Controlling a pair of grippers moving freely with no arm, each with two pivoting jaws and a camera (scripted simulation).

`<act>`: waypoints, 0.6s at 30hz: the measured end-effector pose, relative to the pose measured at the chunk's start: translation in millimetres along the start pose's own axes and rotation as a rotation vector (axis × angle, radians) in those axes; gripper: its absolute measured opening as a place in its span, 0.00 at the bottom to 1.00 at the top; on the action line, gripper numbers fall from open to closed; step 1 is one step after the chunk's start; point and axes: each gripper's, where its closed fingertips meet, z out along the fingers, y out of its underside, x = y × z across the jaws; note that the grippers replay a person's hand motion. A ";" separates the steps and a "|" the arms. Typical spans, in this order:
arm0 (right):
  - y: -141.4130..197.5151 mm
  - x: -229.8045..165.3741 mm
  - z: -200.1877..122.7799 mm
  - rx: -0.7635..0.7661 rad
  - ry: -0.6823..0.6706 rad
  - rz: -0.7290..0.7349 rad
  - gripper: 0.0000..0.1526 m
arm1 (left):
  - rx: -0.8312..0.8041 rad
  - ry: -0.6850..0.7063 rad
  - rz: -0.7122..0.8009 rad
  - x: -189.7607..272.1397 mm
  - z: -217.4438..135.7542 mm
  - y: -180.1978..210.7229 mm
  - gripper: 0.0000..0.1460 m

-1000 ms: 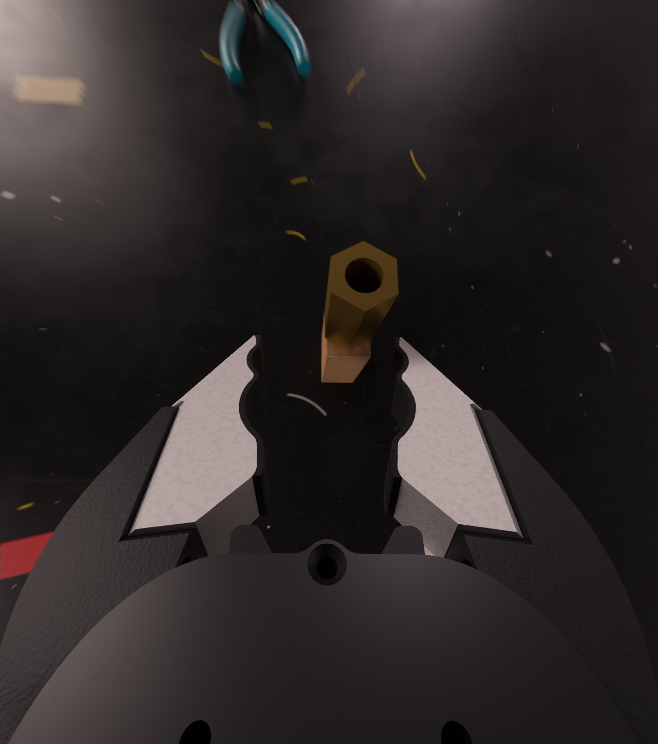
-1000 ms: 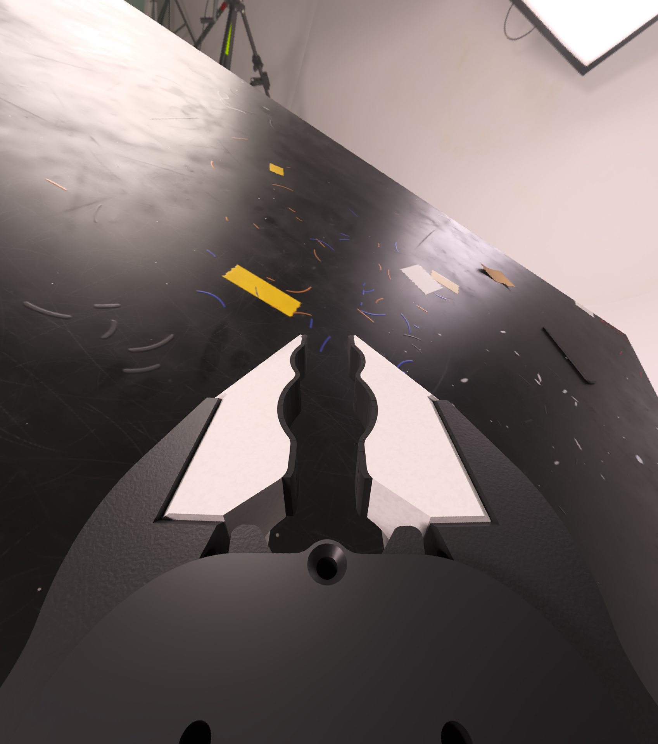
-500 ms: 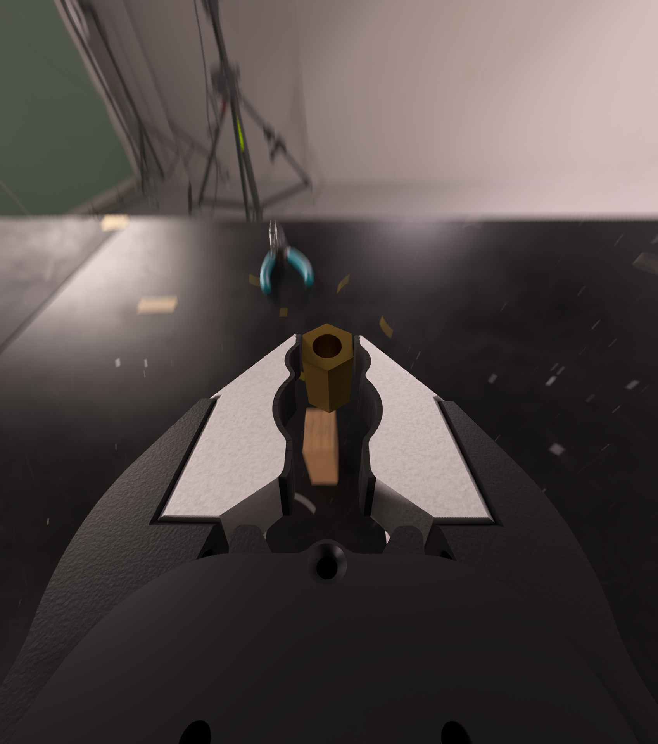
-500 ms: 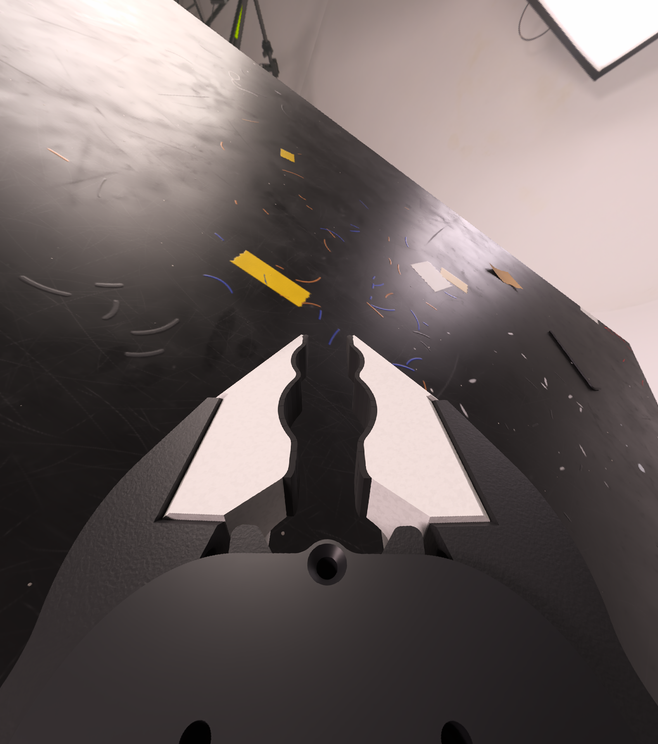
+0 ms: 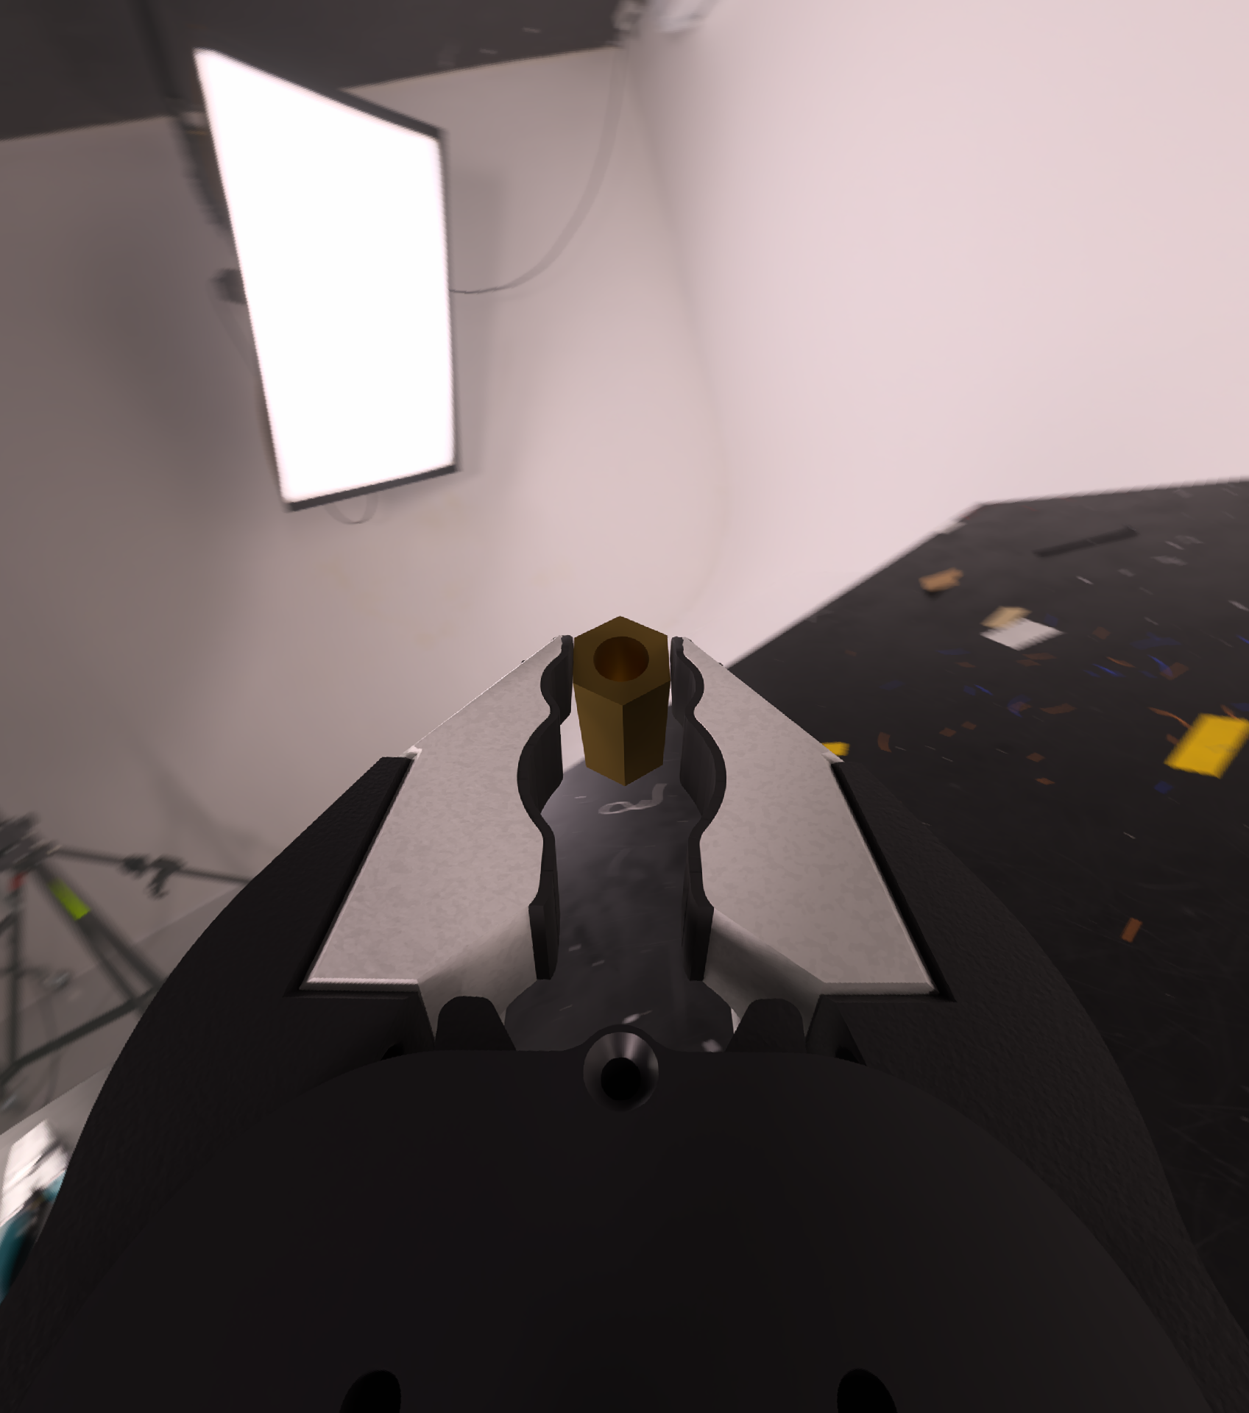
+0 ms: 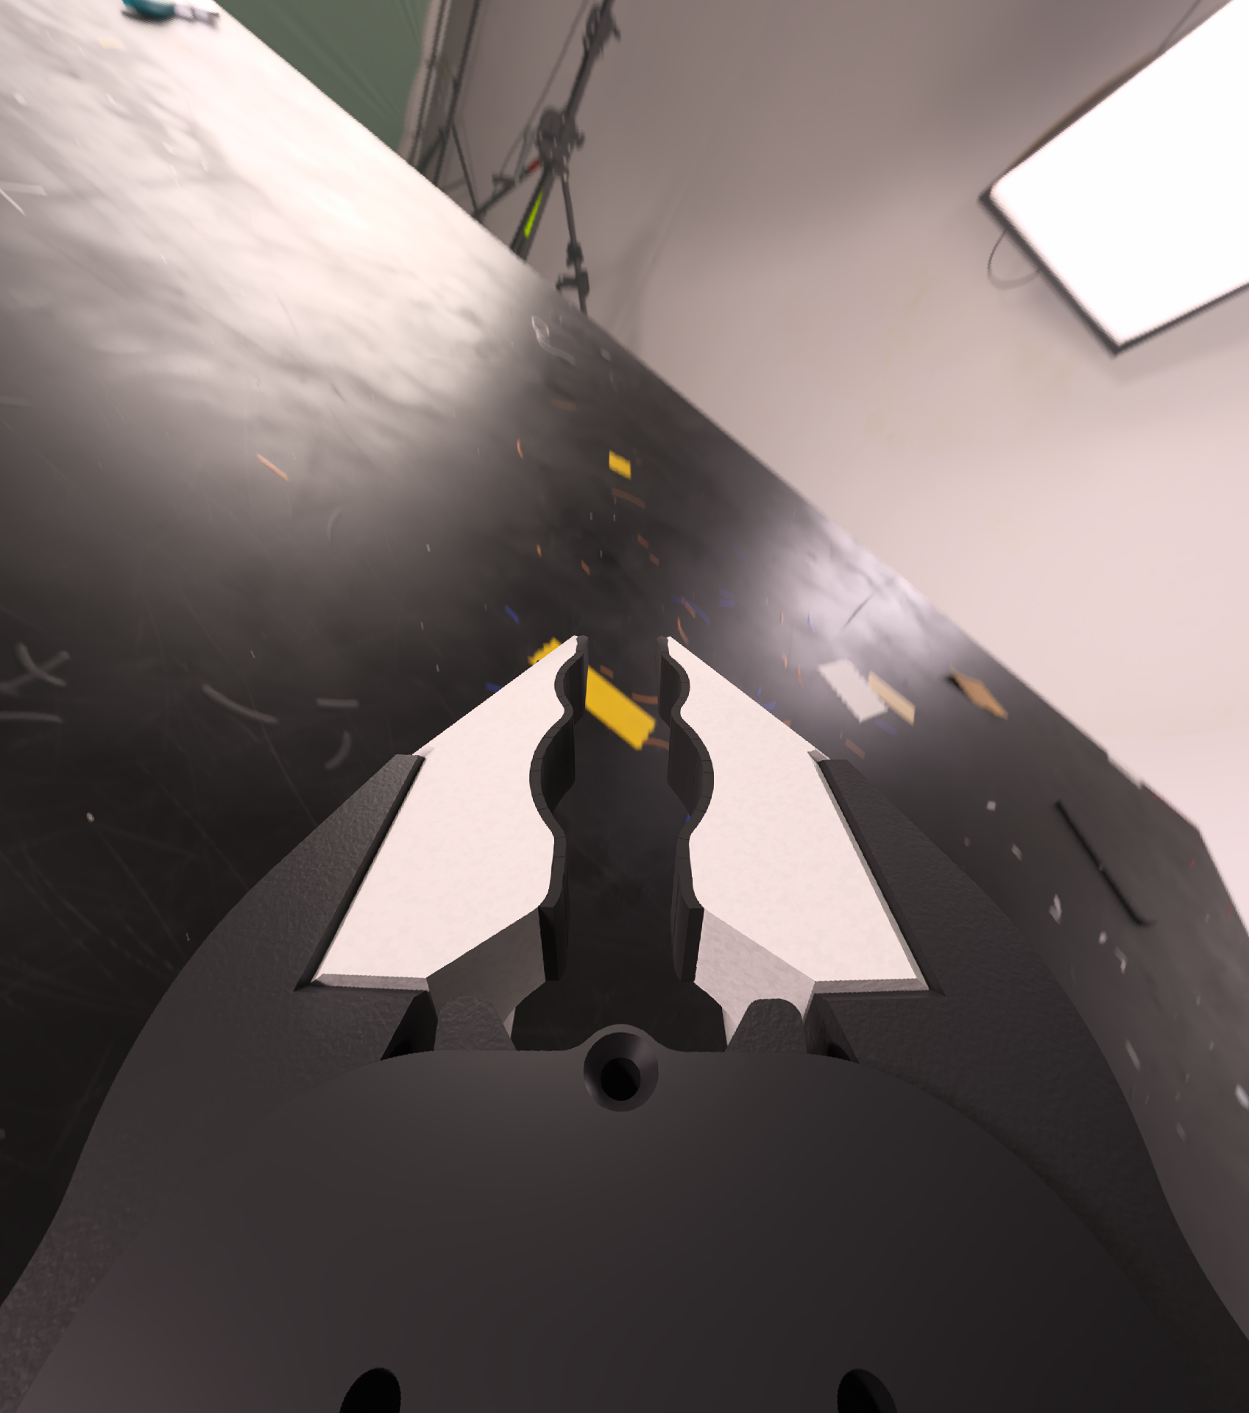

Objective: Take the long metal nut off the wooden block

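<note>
The nut is held at the tips of the left hand-held gripper, with one finger pressed on each side of it. Half a second ago a wooden block was seen under the nut, between the fingers. Now no block is seen under it; only grey table shows below the nut's lower end. A second ago the nut was standing on the block on the table, out in front of wide-open fingers. So the nut has been gripped and lifted, and it looks as if it has been taken off the block. Where the block is now cannot be told.

Behind the nut, only wall and a bright light panel are seen, so the nut is held up in open air. To the right of the nut the table is dotted with small scraps, and its far edge is seen up there. Lots of room is left for moving the nut.

The right hand-held gripper is partly open and nothing is held in it. A yellow strip on the table shows between its fingers.
</note>
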 end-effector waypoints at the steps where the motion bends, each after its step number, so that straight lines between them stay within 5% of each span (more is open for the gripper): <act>1: -9.5 -1.2 0.2 0.026 0.002 -0.014 0.11 | -0.004 0.051 0.014 26.4 16.4 12.0 0.17; 5: -42.1 -5.5 1.0 0.113 -0.009 -0.071 0.11 | -0.090 0.226 -0.029 125.0 69.8 74.9 0.17; 8: -54.9 -8.2 7.4 0.144 -0.022 -0.101 0.11 | 0.007 0.318 -0.125 168.6 81.4 76.5 0.17; 18: -83.5 -59.3 49.9 0.288 -0.232 -0.079 0.13 | 0.151 0.563 0.064 238.0 46.5 79.0 0.17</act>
